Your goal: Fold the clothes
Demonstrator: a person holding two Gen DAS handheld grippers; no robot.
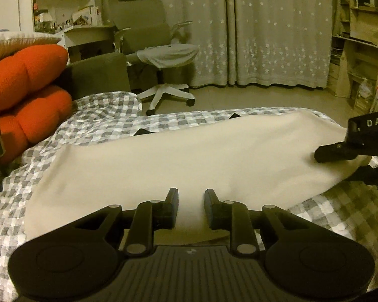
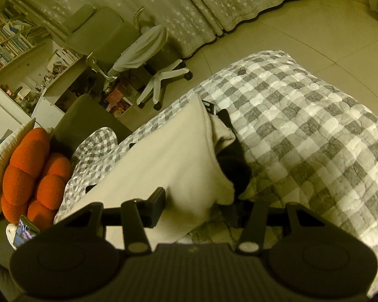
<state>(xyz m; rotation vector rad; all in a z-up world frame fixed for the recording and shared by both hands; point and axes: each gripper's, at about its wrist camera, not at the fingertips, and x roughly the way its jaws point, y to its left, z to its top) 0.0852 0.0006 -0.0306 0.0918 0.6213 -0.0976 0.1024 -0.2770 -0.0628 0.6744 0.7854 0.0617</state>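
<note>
A cream garment lies spread flat across a grey-and-white checked bedspread, with small black parts showing at its far edge. My left gripper is open and low over the garment's near edge, with cloth showing in the gap. My right gripper is at the garment's right end, one finger above the cloth and one below. In the right wrist view the garment has its edge raised, and a black inner part shows beneath. The right gripper stands open around that edge. Cloth hides its right finger.
An orange lumpy cushion and a pale pillow sit at the bed's left end. A phone leans beside them. A white-based office chair stands on the floor beyond the bed. Star-print curtains hang behind it. Shelves stand at the right.
</note>
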